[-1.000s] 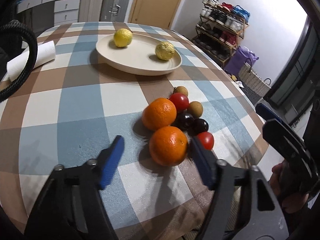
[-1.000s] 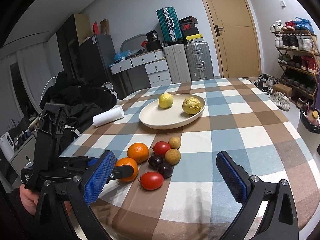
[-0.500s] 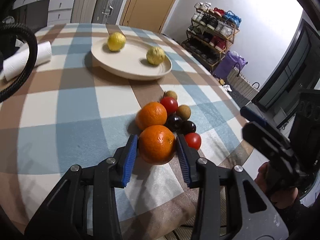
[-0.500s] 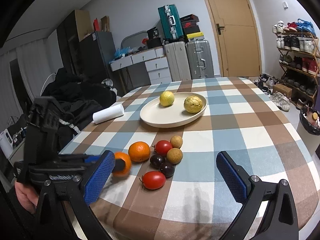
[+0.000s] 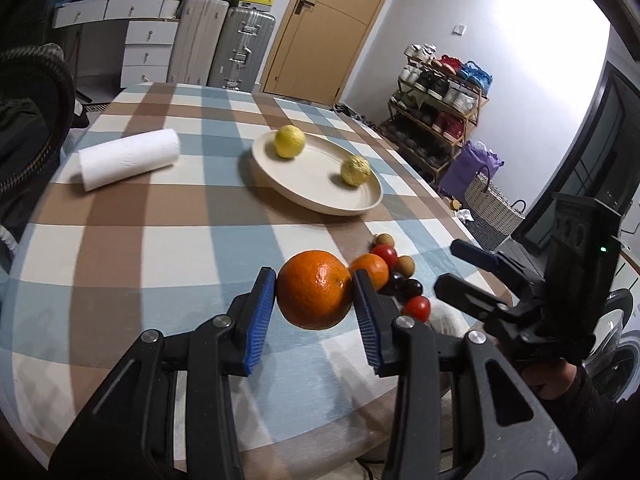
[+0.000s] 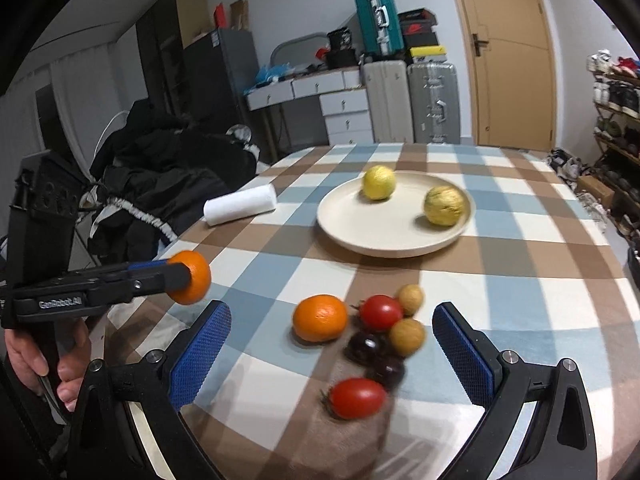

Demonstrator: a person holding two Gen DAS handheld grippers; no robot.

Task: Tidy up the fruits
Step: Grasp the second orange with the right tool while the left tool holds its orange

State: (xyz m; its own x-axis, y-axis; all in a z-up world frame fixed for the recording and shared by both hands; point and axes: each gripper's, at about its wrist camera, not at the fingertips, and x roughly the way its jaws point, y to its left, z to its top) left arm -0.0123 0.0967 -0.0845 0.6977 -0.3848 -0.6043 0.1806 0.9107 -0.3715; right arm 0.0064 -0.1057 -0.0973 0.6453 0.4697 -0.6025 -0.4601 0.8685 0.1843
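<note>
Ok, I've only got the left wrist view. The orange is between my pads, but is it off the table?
Observer: Yes. The right wrist view shows the orange held in the left gripper, raised clear of the table.
Operator: What's in the pile? My finger hides part of it.
Observer: A second orange, two tomatoes, two brown fruits and two dark ones.
Operator: And the right gripper?
Observer: The right gripper is open and empty, and the pile shows between its fingers.
</note>
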